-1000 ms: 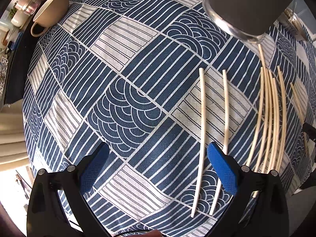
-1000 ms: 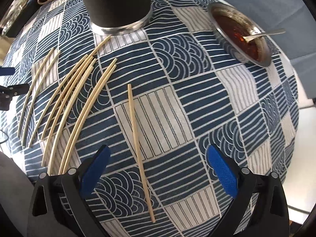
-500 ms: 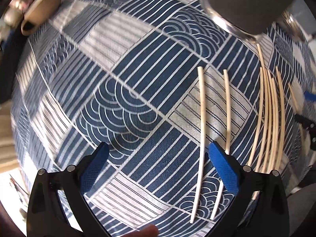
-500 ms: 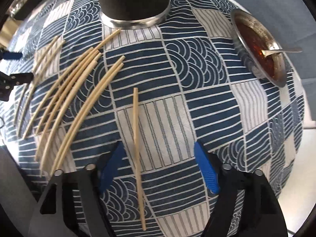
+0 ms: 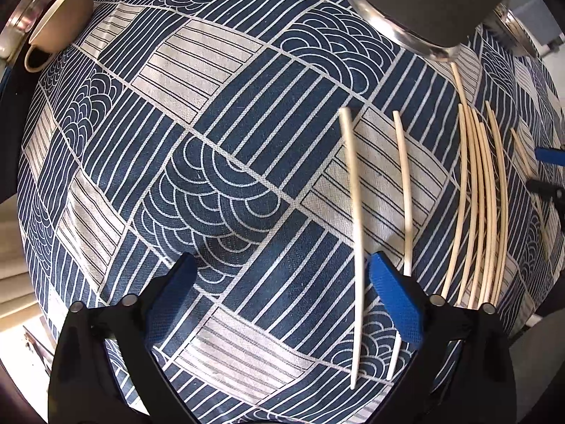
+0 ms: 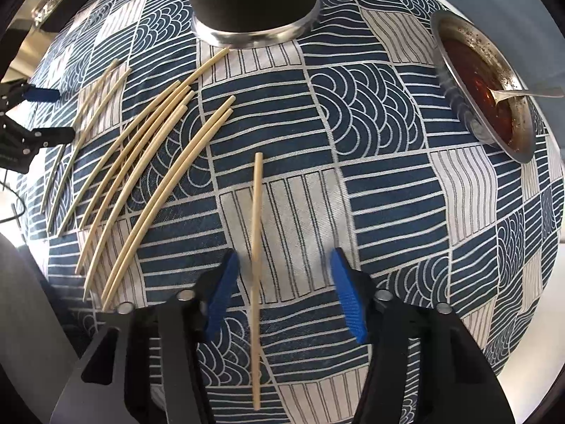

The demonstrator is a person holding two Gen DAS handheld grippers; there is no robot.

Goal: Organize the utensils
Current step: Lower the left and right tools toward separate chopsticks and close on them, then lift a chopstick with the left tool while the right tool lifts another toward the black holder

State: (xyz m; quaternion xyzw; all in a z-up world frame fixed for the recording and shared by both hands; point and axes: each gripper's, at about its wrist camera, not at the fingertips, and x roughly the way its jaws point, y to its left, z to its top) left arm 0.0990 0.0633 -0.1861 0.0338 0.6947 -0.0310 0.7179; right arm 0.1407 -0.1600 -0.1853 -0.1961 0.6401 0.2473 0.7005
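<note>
Pale wooden chopsticks lie on a blue and white patterned cloth. In the right wrist view a single chopstick [image 6: 256, 247] lies between the fingers of my open right gripper [image 6: 286, 289], nearer the left finger. A loose group of several chopsticks [image 6: 148, 176] lies to its left. A dark cylindrical holder with a metal base [image 6: 252, 17] stands at the back. In the left wrist view my left gripper [image 5: 279, 296] is open and empty above the cloth. Two chopsticks [image 5: 355, 233] lie by its right finger, and the group [image 5: 476, 205] lies further right.
A metal bowl of red sauce with a spoon [image 6: 483, 95] sits at the right. A beige cup [image 5: 58, 24] lies at the far left table edge. The holder's base [image 5: 406, 24] shows at the top of the left wrist view.
My right gripper has moved forward and its fingers have narrowed around the single chopstick. My left gripper has shifted slightly and stays open.
</note>
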